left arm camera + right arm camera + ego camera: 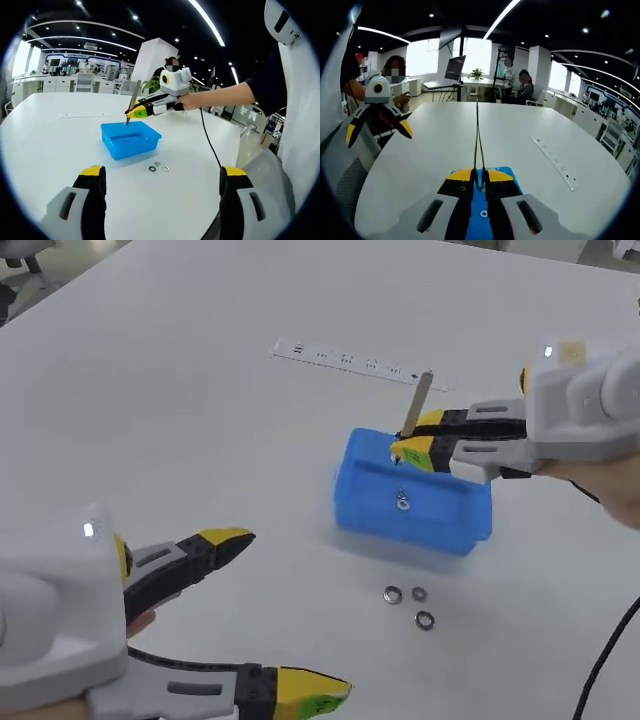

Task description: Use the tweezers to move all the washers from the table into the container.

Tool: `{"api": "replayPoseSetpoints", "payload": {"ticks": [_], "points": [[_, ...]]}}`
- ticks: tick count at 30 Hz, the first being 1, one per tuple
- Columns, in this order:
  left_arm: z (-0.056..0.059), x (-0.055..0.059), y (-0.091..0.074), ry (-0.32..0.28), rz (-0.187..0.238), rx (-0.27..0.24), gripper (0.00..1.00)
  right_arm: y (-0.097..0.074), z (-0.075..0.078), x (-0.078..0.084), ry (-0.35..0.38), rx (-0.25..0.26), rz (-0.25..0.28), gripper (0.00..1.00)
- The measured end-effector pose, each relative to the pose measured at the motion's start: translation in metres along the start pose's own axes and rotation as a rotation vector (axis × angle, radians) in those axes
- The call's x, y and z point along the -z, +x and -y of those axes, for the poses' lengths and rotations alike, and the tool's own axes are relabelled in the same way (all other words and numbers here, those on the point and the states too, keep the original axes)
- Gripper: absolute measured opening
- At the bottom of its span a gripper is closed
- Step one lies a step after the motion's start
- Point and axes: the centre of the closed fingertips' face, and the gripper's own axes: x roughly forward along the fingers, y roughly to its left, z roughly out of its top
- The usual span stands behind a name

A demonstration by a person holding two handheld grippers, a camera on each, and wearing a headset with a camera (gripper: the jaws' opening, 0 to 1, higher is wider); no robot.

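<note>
The blue container (450, 520) stands mid-table with one washer (403, 503) inside it. My right gripper (398, 447) hovers over its far rim, shut on the metal tweezers (416, 405), whose long end sticks up. In the left gripper view the tweezers (132, 100) point down over the container (140, 140). Three washers (392, 594) lie on the table just in front of the container, also in the left gripper view as washers (152, 168). My left gripper (280, 615) is open and empty at the near left, well apart from them.
A white ruler strip (345, 360) lies flat beyond the container. A black cable (605, 660) trails at the right edge. Bare white table (180, 420) spreads all around. People sit at far desks (522, 85).
</note>
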Motion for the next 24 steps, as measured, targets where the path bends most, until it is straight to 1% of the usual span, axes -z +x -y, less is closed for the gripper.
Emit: {"api": "replayPoseSetpoints", "payload": {"ticks": [2, 7, 10, 12, 15, 18, 22, 24], "points": [[-0.001, 0.002, 0.000, -0.010, -0.007, -0.006, 0.99, 0.005, 0.001, 0.006, 0.020, -0.001, -0.003, 0.10], [-0.003, 0.005, 0.000, -0.023, -0.019, -0.017, 0.99, 0.019, 0.003, 0.028, 0.052, 0.005, -0.033, 0.10], [-0.005, 0.005, 0.000, -0.020, -0.032, -0.025, 0.99, 0.025, 0.003, 0.041, 0.050, 0.010, -0.065, 0.10], [-0.007, 0.004, 0.000, -0.020, -0.030, -0.029, 0.99, 0.027, 0.002, 0.046, 0.048, 0.009, -0.079, 0.10], [-0.010, 0.002, -0.002, -0.023, -0.025, -0.036, 0.99, 0.030, -0.001, 0.050, 0.041, 0.005, -0.089, 0.10], [-0.011, 0.003, -0.004, -0.022, -0.032, -0.042, 0.99, 0.032, -0.003, 0.055, 0.029, 0.002, -0.104, 0.10], [-0.011, 0.005, -0.005, -0.028, -0.036, -0.043, 0.99, 0.032, -0.005, 0.059, 0.024, -0.001, -0.118, 0.10], [-0.010, 0.005, -0.006, -0.026, -0.039, -0.046, 0.99, 0.032, -0.008, 0.061, 0.027, -0.005, -0.116, 0.10]]}}
